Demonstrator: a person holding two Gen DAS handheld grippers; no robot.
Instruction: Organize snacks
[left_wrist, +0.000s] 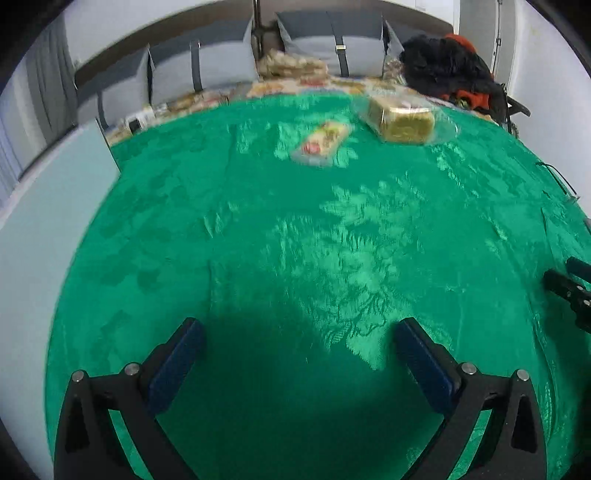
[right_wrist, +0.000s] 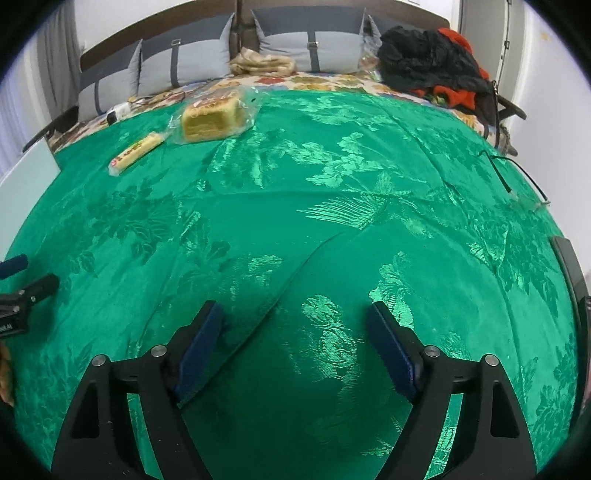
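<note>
over a bed (right_wrist: 332, 206) spread with a shiny green cloth (left_wrist: 280, 236). left gripper (left_wrist: 299, 328), jaws spread wide, nothing between them, only cloth below. right gripper (right_wrist: 295, 314), jaws likewise spread and empty. far up the cloth, near the pillows (right_wrist: 184, 62): a bagged sponge cake (right_wrist: 212, 117) and, just beside it on the left, a long biscuit packet (right_wrist: 136, 153), lying flat, apart from both grippers. heap of black and red clothes (right_wrist: 428, 62) at the far right corner.
</note>
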